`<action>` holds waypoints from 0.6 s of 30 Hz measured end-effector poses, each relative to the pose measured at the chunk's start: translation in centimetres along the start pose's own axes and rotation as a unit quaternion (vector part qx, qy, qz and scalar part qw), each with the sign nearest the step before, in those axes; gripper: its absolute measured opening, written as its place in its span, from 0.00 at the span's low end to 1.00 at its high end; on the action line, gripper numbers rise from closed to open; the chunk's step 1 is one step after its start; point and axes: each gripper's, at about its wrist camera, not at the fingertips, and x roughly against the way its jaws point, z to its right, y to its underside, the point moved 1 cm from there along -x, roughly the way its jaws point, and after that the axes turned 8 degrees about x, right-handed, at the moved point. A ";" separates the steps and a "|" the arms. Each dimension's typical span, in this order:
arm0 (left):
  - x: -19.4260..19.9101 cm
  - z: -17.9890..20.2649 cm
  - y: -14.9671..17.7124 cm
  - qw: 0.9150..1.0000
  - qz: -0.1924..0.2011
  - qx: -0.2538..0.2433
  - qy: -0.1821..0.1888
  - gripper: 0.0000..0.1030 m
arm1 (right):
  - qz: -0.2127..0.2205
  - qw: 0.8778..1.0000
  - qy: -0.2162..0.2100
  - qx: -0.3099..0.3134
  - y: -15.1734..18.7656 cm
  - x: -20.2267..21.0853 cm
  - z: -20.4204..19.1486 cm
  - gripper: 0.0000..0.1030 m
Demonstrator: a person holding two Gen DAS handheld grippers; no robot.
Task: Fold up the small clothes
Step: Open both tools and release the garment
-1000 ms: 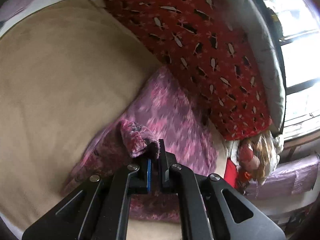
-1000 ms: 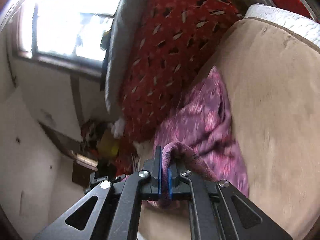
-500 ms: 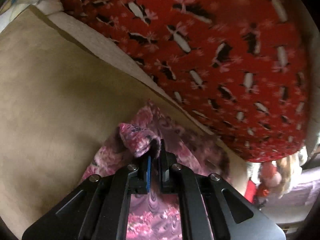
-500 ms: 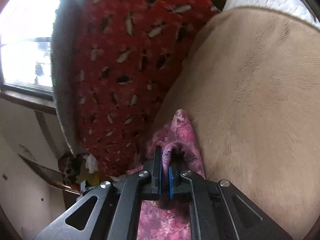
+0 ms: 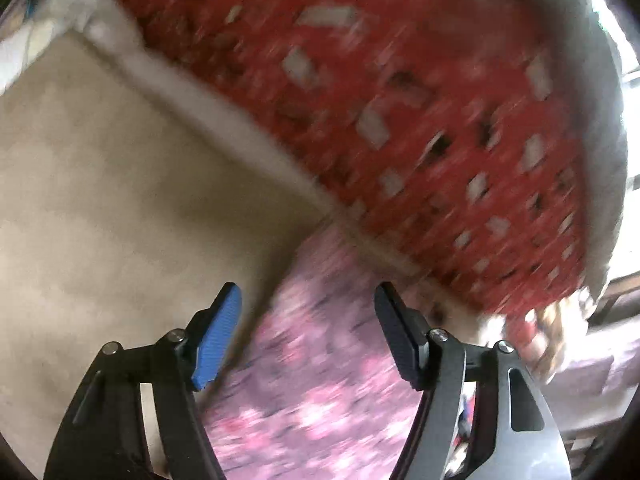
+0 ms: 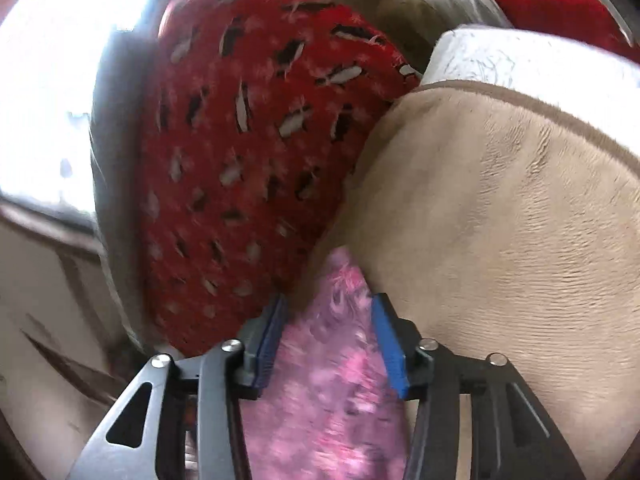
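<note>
Both grippers are being opened: left gripper (image 5: pixel 308 334) and right gripper (image 6: pixel 328 340) are releasing the pink garment (image 6: pixel 332 392), which is lying low centre on the beige blanket (image 6: pixel 500 220). One fold seemingly being laid; more is probably left.

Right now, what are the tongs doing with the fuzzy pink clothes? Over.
Left tongs opening, nothing pinched. Right tongs opening, straddling pink floral garment. Garment lying on tan blanket. Red patterned cushion close behind.

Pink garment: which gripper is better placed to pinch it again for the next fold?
Probably right. The right gripper, jaws opening, has the pink garment's tip between its pads. The left gripper's opening jaws straddle only its edge.
</note>
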 end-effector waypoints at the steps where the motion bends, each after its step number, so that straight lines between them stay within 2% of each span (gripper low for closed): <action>1: -1.1 -1.0 0.5 1.000 -0.019 0.002 -0.009 0.66 | -0.007 1.000 0.012 0.009 0.2 -0.5 -0.2 0.47; 4: -3.6 -2.9 2.3 0.998 -0.063 0.013 -0.010 0.65 | -0.031 0.999 0.029 0.022 1.1 -2.8 -0.8 0.47; 5: -4.0 -3.1 2.8 0.998 -0.067 0.016 -0.006 0.64 | -0.041 0.998 0.039 0.033 1.5 -3.8 -1.4 0.47; 6: -3.9 -2.8 3.2 0.998 -0.054 0.011 -0.008 0.60 | -0.045 0.997 0.047 0.048 1.7 -4.4 -2.0 0.42; 7: -3.8 -2.3 3.4 0.999 -0.043 -0.001 -0.008 0.40 | -0.047 0.995 0.051 0.070 1.7 -4.8 -3.0 0.33; 8: -3.6 -1.7 3.4 0.999 -0.036 -0.014 -0.006 0.27 | -0.044 0.994 0.044 0.092 1.6 -4.9 -4.0 0.06; 9: -3.6 -1.2 3.3 0.999 -0.031 -0.024 -0.011 0.15 | -0.031 0.993 0.038 0.110 1.4 -4.5 -4.8 0.07; 11: -4.0 -0.6 2.9 0.998 -0.002 -0.034 -0.045 0.14 | 0.013 0.991 0.028 0.134 1.0 -3.3 -5.8 0.04; 12: -4.4 -0.5 2.6 0.997 0.008 -0.038 -0.061 0.13 | 0.018 0.990 0.041 0.132 0.8 -3.3 -5.4 0.04; 13: -4.9 -0.4 2.4 0.996 0.018 -0.038 -0.084 0.13 | 0.003 0.991 0.058 0.122 0.6 -4.0 -4.5 0.04; 15: -5.2 -0.8 2.4 0.996 0.019 -0.022 -0.088 0.13 | -0.069 0.987 0.108 0.099 1.0 -6.2 -2.2 0.06; 16: -4.8 -1.1 2.5 0.996 0.025 -0.009 -0.081 0.13 | -0.073 0.987 0.104 0.094 1.3 -6.2 -1.7 0.06; 18: -2.9 -1.3 3.3 0.996 0.042 -0.001 -0.080 0.13 | -0.040 0.990 0.100 0.093 1.6 -4.1 -2.4 0.15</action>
